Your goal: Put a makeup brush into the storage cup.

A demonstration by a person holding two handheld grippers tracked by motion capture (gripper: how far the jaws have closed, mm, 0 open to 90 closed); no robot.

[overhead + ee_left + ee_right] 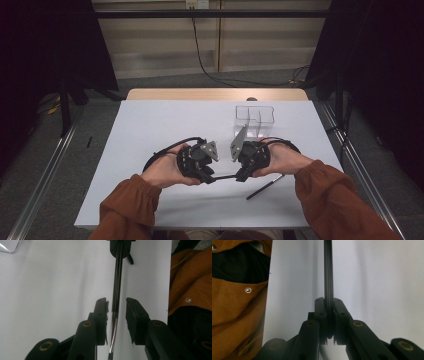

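A thin black pen (pixel 226 177) spans the short gap between my two grippers, a little above the white table (pixel 150 130). My right gripper (pixel 328 302) is shut on one end of it, with the dark shaft (pixel 328 270) running straight out from its jaws. The pen's other end, which has a shiny silver section (pixel 113 327), lies between the jaws of my left gripper (pixel 117 306). Those jaws stand open, with a gap on the right side of the pen. In the high view the left gripper (pixel 210 176) and right gripper (pixel 241 175) face each other near the table's front.
A second black pen (pixel 265 187) lies on the table below the right hand. A clear plastic compartment box (pixel 255 116) stands at the back right. Orange sleeves (pixel 327 192) come in from the front edge. Cables loop behind both grippers.
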